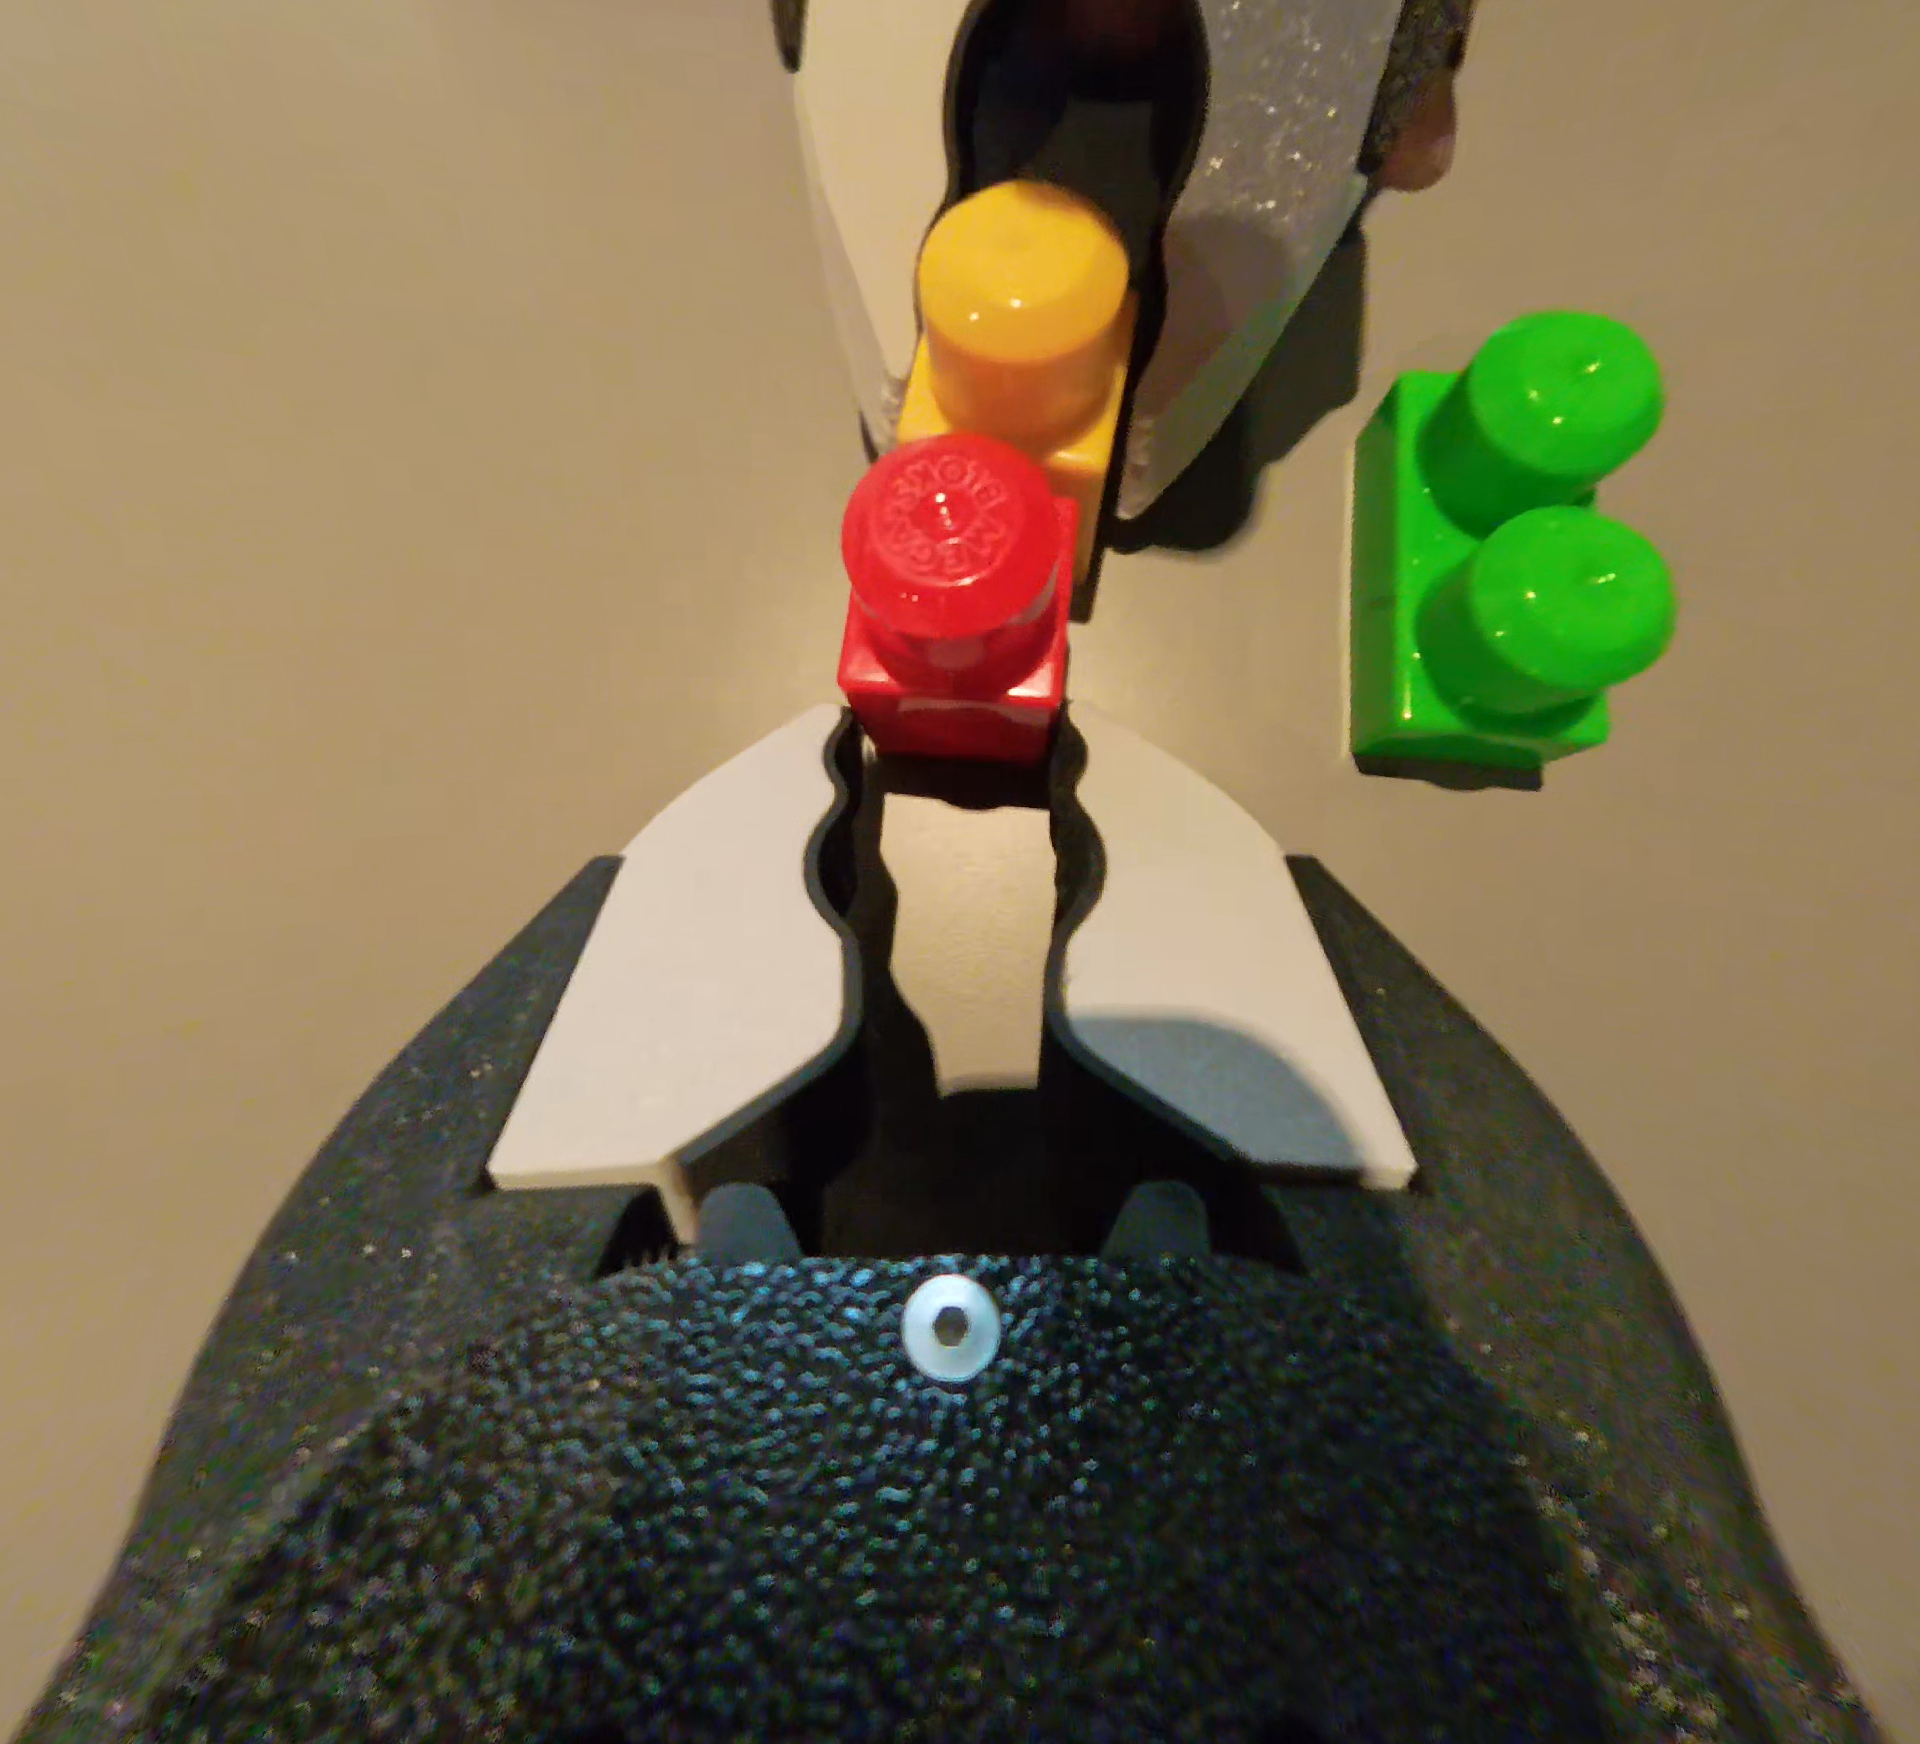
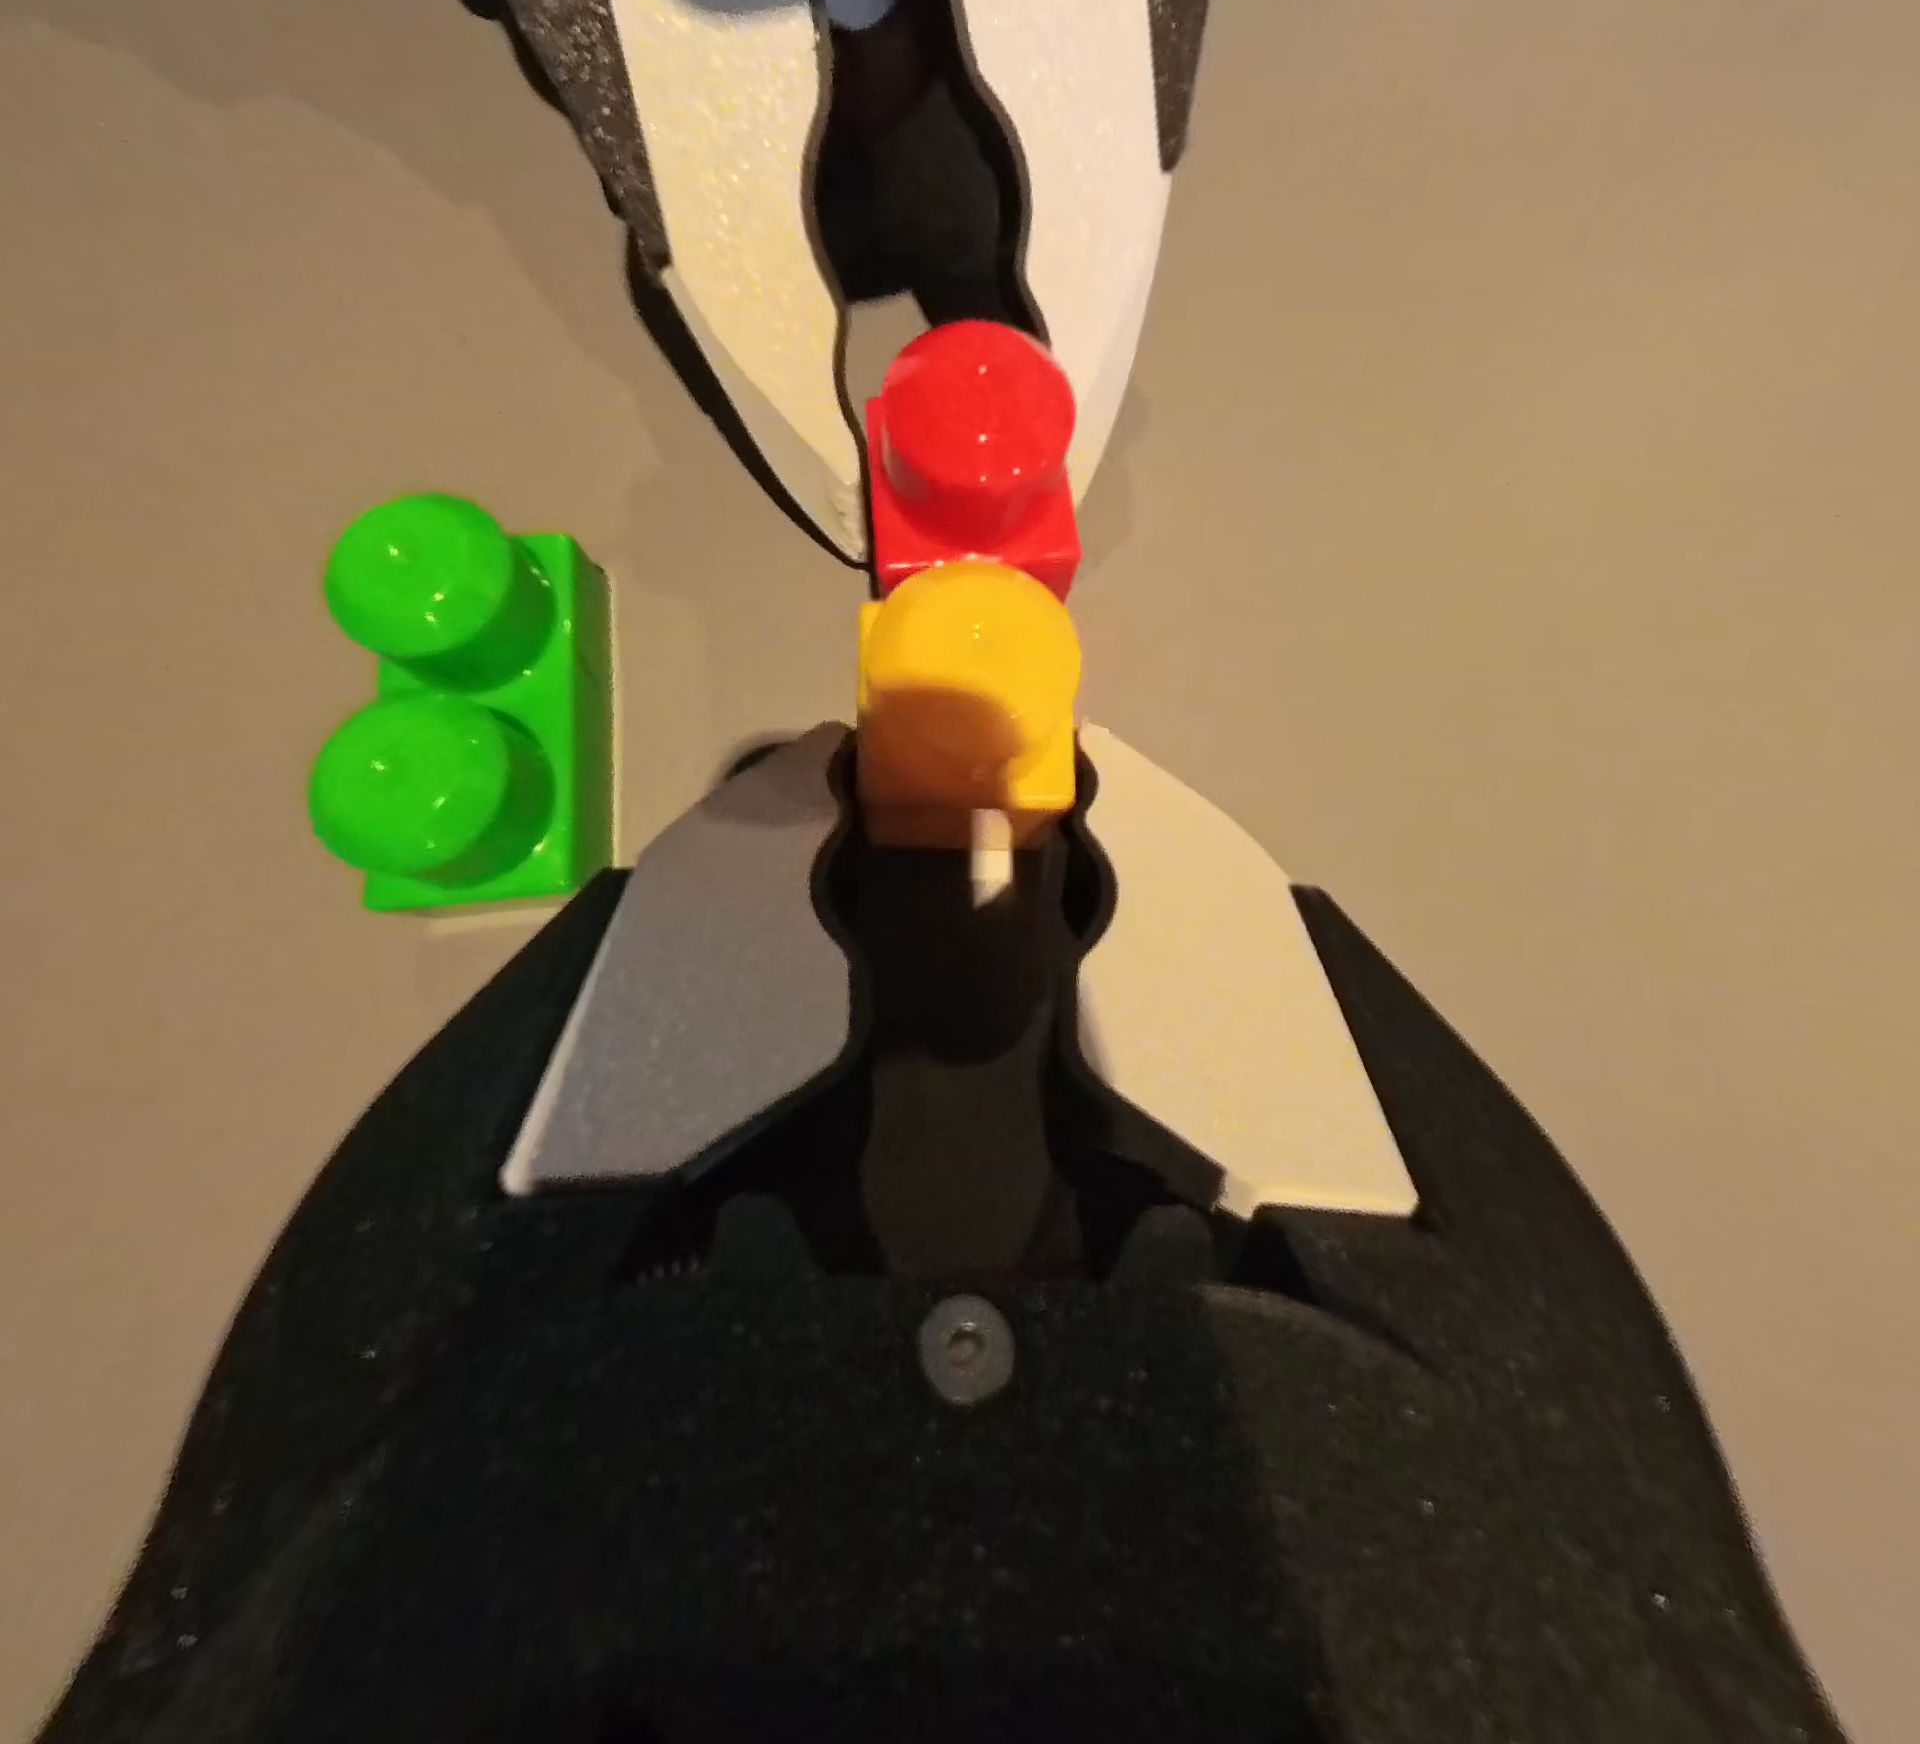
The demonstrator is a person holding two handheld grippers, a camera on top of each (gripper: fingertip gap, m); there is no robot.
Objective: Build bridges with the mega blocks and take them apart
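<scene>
A red one-stud block [image 1: 951, 551] and a yellow one-stud block [image 1: 1023, 292] stand upright side by side, touching or nearly so, on the beige table [image 1: 416, 447]. My left gripper [image 1: 956, 728] is shut on the red block's base. My right gripper [image 1: 1013, 447] comes in from the opposite side and is shut on the yellow block. In the right wrist view the right gripper [image 2: 961, 759] holds the yellow block [image 2: 966, 676], and the left gripper [image 2: 966, 499] holds the red block [image 2: 971, 427] beyond it. I cannot tell whether the blocks rest on the table.
A green two-stud block [image 1: 1496, 551] lies free on the table, to the right of the pair in the left wrist view and to the left in the right wrist view [image 2: 457, 707]. A gloved hand [image 1: 1423, 105] holds the right gripper. The grippers' ends are close to 4 cm from one another.
</scene>
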